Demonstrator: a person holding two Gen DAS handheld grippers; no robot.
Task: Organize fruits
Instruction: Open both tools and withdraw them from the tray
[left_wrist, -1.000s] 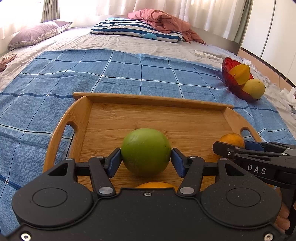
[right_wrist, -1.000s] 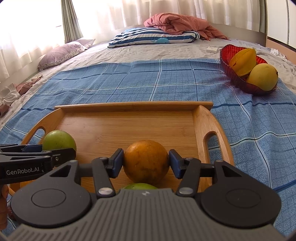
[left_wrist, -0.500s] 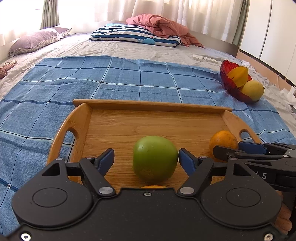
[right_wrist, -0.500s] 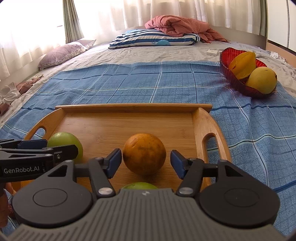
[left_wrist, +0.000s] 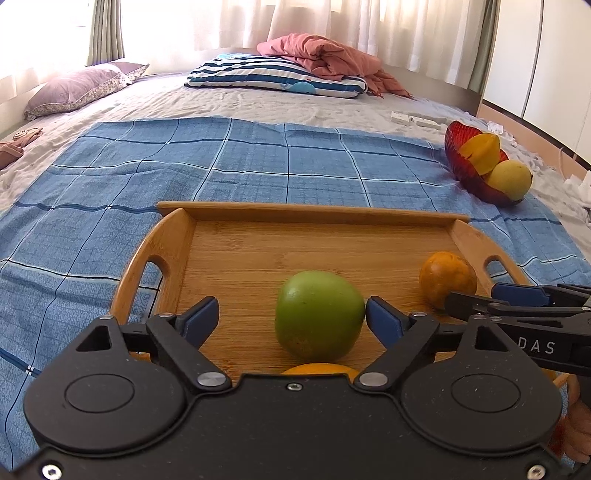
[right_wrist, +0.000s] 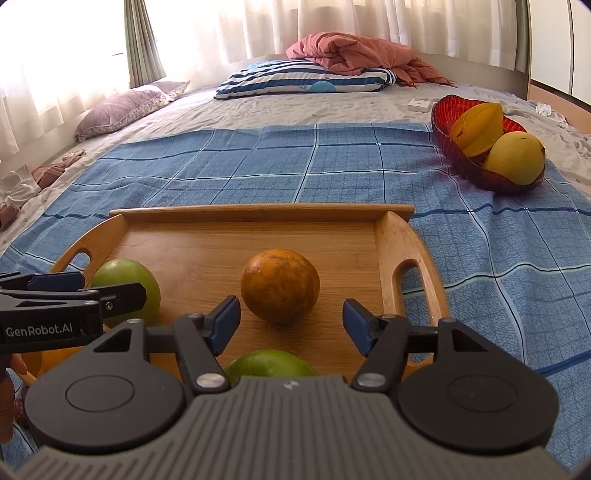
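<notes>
Two hand-held grippers poised over a rectangular bamboo tray with cut-out handles (left_wrist: 173, 236), which rests on a blue checked cloth (left_wrist: 258, 162) spread over a bed. The left gripper (left_wrist: 291, 317) has its jaws spread wide; a round green fruit (left_wrist: 319, 314) sits on the tray floor between them, touching or nearly touching the right-hand blue pad and well apart from the other, so it is not gripped. The right gripper (right_wrist: 291, 321) is likewise spread, its pads flanking but clear of a round orange fruit (right_wrist: 280, 286) resting on the tray. Part of a second green fruit (right_wrist: 269, 363) and part of a second orange one (left_wrist: 319, 368) show close beneath the gripper bodies, apparently also on the tray. A red glass bowl (right_wrist: 443, 122) holding two yellow fruits stands well apart, at the cloth's far right corner. Judged from this arrangement, both round fruits are set down and free; whether other pieces remain to be sorted cannot be told.
</notes>
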